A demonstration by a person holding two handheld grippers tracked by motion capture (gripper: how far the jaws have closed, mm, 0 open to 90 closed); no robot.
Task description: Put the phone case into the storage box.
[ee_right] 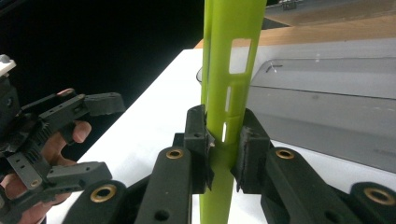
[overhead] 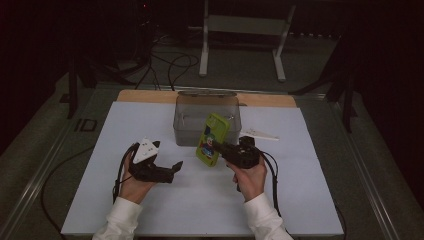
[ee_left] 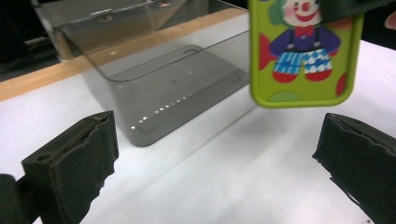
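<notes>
A lime-green phone case (overhead: 212,139) with a clown picture stands on edge above the white sheet, just in front of a clear grey plastic box (overhead: 207,117). My right gripper (overhead: 223,149) is shut on the case's lower edge; in the right gripper view its pads squeeze the thin case (ee_right: 231,70) from both sides. My left gripper (overhead: 172,170) is open to the left of the case, pointing toward it with nothing between its jaws. In the left gripper view the case (ee_left: 303,51) hangs ahead at the upper right and the box (ee_left: 173,84) lies beyond.
A white sheet (overhead: 300,200) covers the table, with a wooden strip (overhead: 145,96) along the far edge. Behind the table are a metal stand (overhead: 240,45) and loose cables (overhead: 175,65) on the floor.
</notes>
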